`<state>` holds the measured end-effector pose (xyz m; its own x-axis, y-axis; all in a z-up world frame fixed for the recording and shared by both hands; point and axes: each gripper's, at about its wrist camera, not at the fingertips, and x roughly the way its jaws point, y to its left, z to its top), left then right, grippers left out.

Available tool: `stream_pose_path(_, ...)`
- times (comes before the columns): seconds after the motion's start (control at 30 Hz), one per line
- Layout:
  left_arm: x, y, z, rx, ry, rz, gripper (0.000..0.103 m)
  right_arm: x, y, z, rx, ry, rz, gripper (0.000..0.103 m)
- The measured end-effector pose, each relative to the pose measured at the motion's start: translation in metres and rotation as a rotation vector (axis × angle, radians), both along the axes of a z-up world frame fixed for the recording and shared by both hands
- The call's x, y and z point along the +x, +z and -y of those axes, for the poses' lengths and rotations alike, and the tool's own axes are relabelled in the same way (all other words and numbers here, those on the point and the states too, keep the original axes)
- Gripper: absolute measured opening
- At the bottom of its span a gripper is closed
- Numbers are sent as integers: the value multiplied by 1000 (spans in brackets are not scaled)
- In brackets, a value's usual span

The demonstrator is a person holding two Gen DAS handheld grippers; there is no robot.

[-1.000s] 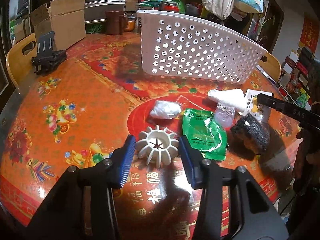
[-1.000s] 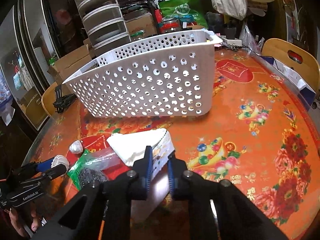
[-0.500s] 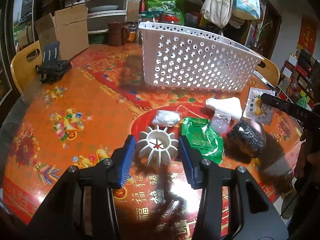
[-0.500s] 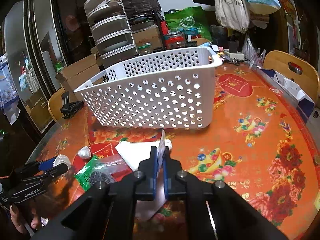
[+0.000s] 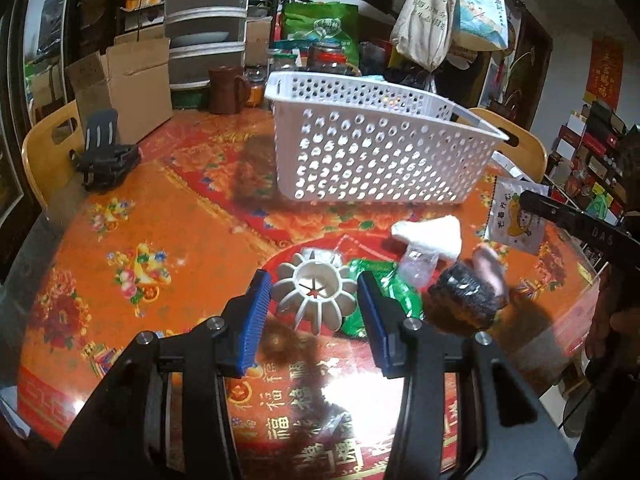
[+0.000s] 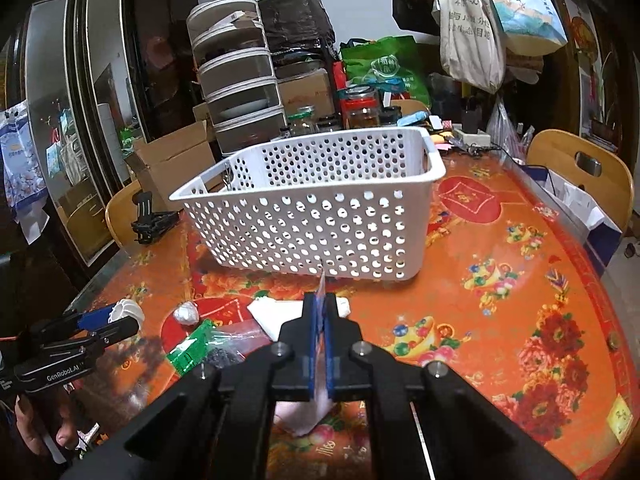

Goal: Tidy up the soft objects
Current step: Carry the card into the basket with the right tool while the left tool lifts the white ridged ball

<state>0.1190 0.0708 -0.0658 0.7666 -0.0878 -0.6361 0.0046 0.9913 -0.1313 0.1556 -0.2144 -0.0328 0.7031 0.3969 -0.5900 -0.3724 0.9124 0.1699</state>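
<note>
One white perforated basket (image 6: 320, 216) stands on the orange table (image 6: 500, 280), well behind the loose things; rigid, light by the look of it; it likely receives the rest. Before it lie one white folded cloth (image 5: 430, 234), one green packet (image 5: 394, 292), one dark scrubber (image 5: 468, 294), one clear bag (image 5: 418, 266), one small white wad (image 6: 186, 314); all soft, best pinched at an edge. The left gripper (image 5: 316, 308) clamps one white ribbed disc (image 5: 316, 294) by its rim, above the table; it looks stiff and light. The right gripper (image 6: 320, 320) is closed on one thin sachet (image 5: 514, 216) held edge-on; likely slippery, floppy.
</note>
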Motion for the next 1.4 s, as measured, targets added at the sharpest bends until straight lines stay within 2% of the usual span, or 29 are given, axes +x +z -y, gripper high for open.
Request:
stream_pose_path(0.27, 10, 31, 9, 2, -37, 39, 42, -1, 22, 2, 16, 28, 10, 2)
stream_pose_path(0.5, 34, 74, 20, 12, -78, 90, 42, 8, 57, 3, 26, 56, 37, 2)
stream_pose_path(0.67, 69, 109, 25, -15, -103, 97, 42, 28, 87, -4, 16, 76, 56, 2)
stream_pose_path(0.83, 122, 132, 31, -21, -102, 58, 42, 58, 107, -20, -31, 78, 65, 2)
stream_pose_path(1.07, 201, 122, 37, -1, -76, -51, 42, 112, 105, -35, -96, 45, 24, 2)
stream_pose_path(1.4, 285, 66, 44, 69, -46, -248, 42, 185, 49, -52, -178, -2, -130, 2)
